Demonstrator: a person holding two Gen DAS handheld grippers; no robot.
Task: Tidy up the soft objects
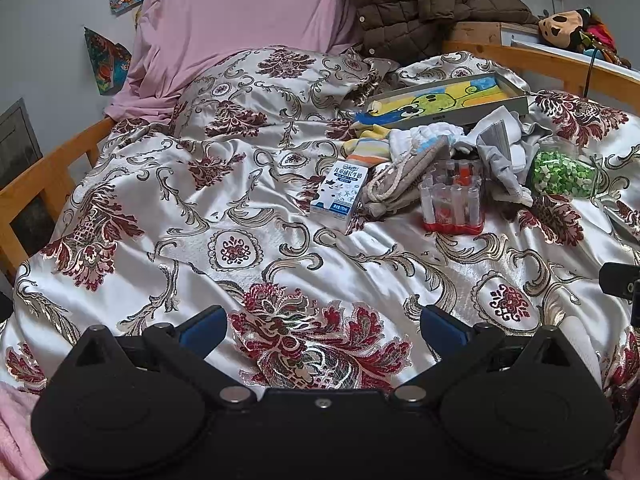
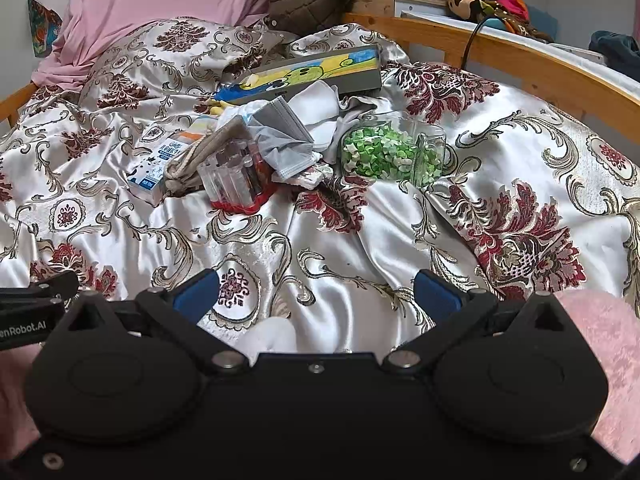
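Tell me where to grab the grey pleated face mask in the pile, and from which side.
Take the grey pleated face mask by its lower front corner, which hangs free over the clear tube pack with the red base. Come in from the near side with the right tool, which is open. Probably avoid the upper edge: it seems tucked against the white cloth.

Soft even light, sharp, fisheye-bent edges

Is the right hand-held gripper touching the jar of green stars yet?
Apart. In the right wrist view the right hand-held gripper is open over bare quilt, and a wide stretch of fabric separates its fingertips from the jar of green stars.
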